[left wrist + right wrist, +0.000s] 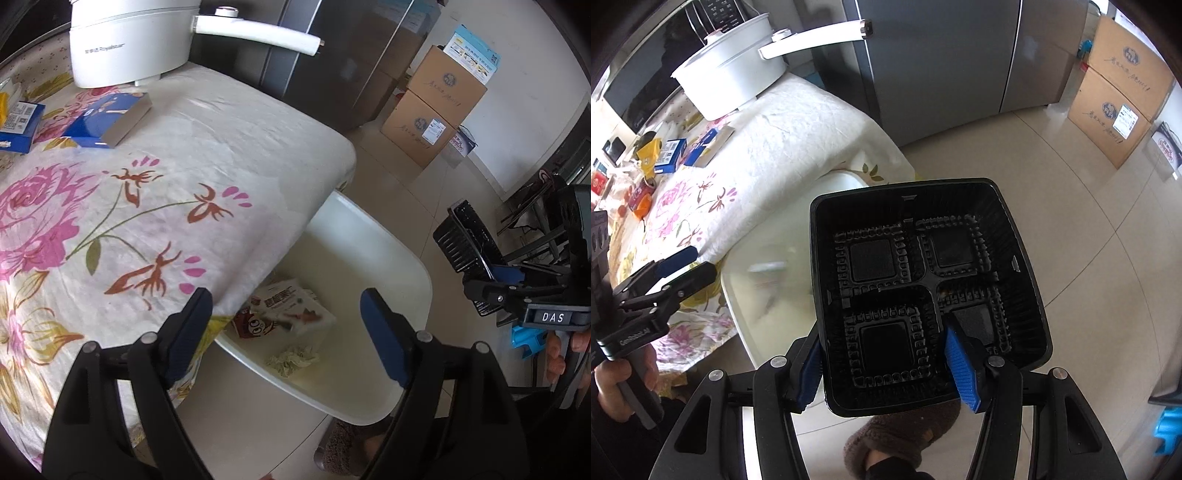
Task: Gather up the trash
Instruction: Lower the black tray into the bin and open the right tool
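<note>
My left gripper (286,332) stands open over a white bin (388,243) beside the table, with nothing between its pads. Inside the bin lie a white and red snack packet (295,308) and a crumpled tissue (291,360). My right gripper (884,373) is shut on the near edge of a black plastic tray (923,280) with several compartments, holding it tilted over the floor next to the bin (738,317). In the left wrist view the tray (460,240) hangs at the right, edge-on. The left gripper (689,267) shows at the left of the right wrist view.
A table under a floral cloth (147,192) bears a white pot (122,44) with a long handle and blue boxes (107,118). Stacked cardboard boxes (439,107) and a grey fridge (942,66) stand on the tiled floor. A slippered foot (905,435) is below the tray.
</note>
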### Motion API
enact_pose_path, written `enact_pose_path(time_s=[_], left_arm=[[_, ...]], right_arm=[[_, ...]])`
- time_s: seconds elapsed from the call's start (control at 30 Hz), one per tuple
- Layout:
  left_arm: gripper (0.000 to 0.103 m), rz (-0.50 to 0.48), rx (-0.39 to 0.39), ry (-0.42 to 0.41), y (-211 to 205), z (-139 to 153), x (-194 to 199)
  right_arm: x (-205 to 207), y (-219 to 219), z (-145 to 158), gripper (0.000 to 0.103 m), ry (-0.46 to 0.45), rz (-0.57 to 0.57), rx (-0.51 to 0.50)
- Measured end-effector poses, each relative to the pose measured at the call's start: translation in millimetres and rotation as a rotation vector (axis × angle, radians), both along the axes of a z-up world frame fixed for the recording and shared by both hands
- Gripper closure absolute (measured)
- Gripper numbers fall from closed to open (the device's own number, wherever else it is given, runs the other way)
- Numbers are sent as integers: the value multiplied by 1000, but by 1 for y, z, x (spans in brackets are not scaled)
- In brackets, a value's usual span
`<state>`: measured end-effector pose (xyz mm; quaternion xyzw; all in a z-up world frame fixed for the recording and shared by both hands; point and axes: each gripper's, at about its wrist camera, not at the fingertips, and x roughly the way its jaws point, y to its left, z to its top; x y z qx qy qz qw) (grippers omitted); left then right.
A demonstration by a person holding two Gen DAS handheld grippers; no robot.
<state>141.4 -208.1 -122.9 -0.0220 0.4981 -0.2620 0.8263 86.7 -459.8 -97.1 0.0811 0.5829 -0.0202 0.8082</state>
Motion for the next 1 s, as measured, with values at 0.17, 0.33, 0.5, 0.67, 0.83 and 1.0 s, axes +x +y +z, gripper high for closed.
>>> enact_pose_path(time_s=[0.17,0.33,0.5,0.67,0.83,1.0], left_arm=[[11,66,15,16,24,6,1],[4,112,62,-11,46,15,0],[1,144,109,-37,69,23,-3],[1,178,102,-37,95,31,-5],[1,209,87,-41,117,40,-8],[1,241,87,-40,139,45,-12]], right_arm=[[3,10,0,43,6,18,-8],[7,24,-1,42,12,41,-15],[14,41,-2,42,19,74,-25],[23,59,-6,42,40,94,-34],[32,77,-5,39,39,96,-32],[39,99,3,23,16,108,-54]])
